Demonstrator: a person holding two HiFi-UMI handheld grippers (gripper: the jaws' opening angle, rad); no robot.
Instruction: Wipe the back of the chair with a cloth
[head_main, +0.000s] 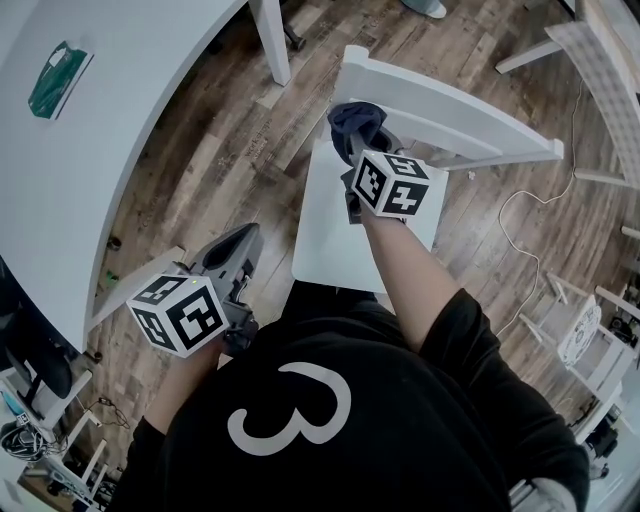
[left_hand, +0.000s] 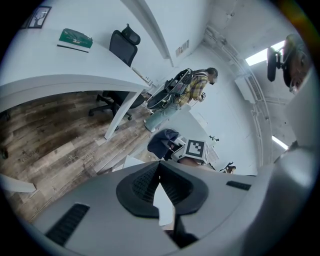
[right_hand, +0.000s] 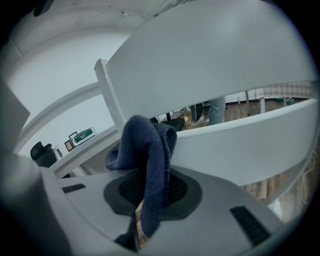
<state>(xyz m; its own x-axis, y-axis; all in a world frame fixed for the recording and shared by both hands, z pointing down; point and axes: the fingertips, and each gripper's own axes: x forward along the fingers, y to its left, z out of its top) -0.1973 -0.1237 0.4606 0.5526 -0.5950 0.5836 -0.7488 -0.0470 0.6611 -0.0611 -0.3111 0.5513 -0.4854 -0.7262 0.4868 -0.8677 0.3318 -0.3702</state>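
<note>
Nearest the lens, the person's dark shirt (head_main: 330, 420) is filling the bottom of the head view, with both arms reaching forward from it. At the end of the right arm, the right claw (right_hand: 151, 190) is pinching a dark blue cloth (right_hand: 150, 150), whose loose bunch is spilling over the jaws and pressing against the white chair back (right_hand: 215, 70), just beside its upright post and at the gap between the broad top rail and the slat below. The left claw (left_hand: 160, 186) is hanging low beside the chair seat (head_main: 330, 235), over the wooden floor (head_main: 200, 150), jaws pressed together on nothing. Judging by this, the wiping is in hand at one end of the back. The next move is probably calling for a steady sweep along the rail toward its far end, keeping the cloth flat against the wood.
</note>
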